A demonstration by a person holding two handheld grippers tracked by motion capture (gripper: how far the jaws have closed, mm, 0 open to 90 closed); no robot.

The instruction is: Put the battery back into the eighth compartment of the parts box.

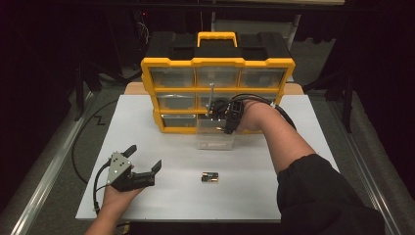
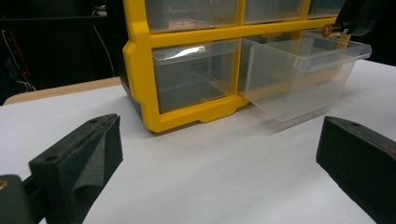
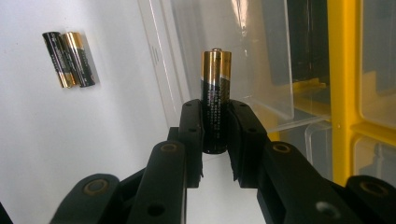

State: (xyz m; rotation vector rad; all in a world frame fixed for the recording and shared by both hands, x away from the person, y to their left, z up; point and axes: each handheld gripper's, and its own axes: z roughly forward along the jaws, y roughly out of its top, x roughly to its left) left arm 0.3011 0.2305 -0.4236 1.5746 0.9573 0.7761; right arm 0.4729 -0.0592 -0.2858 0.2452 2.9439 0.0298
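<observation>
I keep the right gripper (image 3: 215, 140) clenched on a battery (image 3: 215, 100) above the pulled-out drawer (image 1: 215, 139), ready to drop it in, while the left gripper (image 1: 145, 164) idles released nearer me.

Black-and-gold battery (image 3: 215, 98); yellow-framed organizer (image 1: 218, 62), clear drawer (image 2: 299, 77); white table (image 1: 161, 147); black tool (image 3: 217, 140).

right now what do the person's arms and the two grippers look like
Both grippers are black with two blocky jaws on hinged links with round pivot pins. The left gripper carries a grey three-cornered plate on top and trails a black cable. The right gripper has black cables looping behind it. The right arm wears a black sleeve pushed up above the elbow.
</observation>
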